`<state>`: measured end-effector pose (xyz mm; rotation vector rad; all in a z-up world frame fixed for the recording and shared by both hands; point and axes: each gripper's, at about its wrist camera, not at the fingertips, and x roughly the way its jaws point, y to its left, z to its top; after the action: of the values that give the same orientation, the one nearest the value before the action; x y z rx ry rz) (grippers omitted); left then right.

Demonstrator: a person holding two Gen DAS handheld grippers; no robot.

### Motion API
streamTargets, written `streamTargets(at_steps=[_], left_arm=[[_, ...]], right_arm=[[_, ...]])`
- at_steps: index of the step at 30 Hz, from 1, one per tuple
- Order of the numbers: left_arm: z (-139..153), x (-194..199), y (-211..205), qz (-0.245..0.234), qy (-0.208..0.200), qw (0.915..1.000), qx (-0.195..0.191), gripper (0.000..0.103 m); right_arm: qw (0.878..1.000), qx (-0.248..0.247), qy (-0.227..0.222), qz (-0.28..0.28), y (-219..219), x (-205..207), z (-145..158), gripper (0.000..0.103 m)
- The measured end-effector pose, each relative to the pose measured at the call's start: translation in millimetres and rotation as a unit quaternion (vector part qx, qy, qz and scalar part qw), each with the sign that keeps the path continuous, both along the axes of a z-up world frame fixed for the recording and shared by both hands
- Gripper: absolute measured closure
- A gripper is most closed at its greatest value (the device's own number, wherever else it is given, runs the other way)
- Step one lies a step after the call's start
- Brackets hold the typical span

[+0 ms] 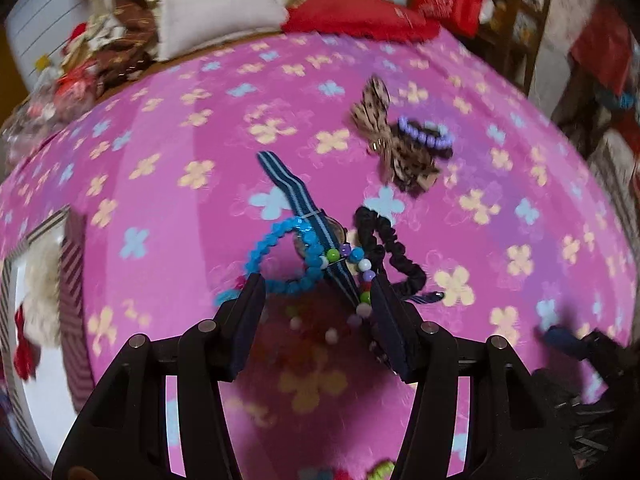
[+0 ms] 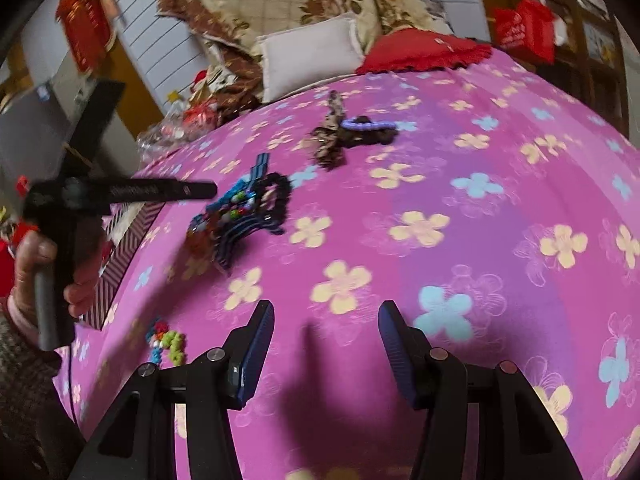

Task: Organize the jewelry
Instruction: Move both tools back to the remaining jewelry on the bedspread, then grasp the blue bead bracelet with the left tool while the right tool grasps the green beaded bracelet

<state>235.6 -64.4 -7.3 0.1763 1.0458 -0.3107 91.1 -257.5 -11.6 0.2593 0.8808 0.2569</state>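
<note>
**A:** How did the jaws stand?

**B:** The left gripper (image 1: 318,286) hung spread over the tangled bracelets (image 1: 288,254) and striped watch (image 1: 298,204) — likely lining up a pick. The right gripper (image 2: 326,316) gaped empty above the pink floral bedspread (image 2: 460,208).

**A:** Any legible writing?

**B:** None — too blurred. The striped box (image 1: 70,264) waited at the bedspread's edge.

The bed cover (image 2: 460,240) is pink and purple, with cream and light blue flowers. The watch strap (image 1: 288,188) is navy with pale stripes. One bracelet (image 1: 280,256) has bright blue beads; another bracelet (image 1: 362,276) has green, white and purple beads. The scrunchie (image 1: 394,252) is black. The bow (image 1: 380,136) is beige with dark spots. At the cover's left edge, the box (image 1: 72,280) has brown and white stripes.
</note>
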Motion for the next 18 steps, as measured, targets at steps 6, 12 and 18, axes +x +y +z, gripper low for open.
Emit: streamTargets(at_steps=[6, 12, 18], left_arm=[[-22.7, 17.1, -5.3, -0.004, 0.026, 0.9996, 0.013, 0.096], [8.4, 1.6, 17.1, 0.023, 0.008, 0.9974, -0.068, 0.096], [47.0, -45.8, 51.3, 0.040, -0.012, 0.9901, -0.134, 0.096]], right_arm=[[1.000, 0.022, 0.010, -0.012, -15.4, 4.5, -6.8, 0.051], [1.000, 0.007, 0.010, -0.012, -13.2, 4.9, -10.6, 0.051], [1.000, -0.022, -0.003, -0.012, -6.2, -0.3, -8.0, 0.051]])
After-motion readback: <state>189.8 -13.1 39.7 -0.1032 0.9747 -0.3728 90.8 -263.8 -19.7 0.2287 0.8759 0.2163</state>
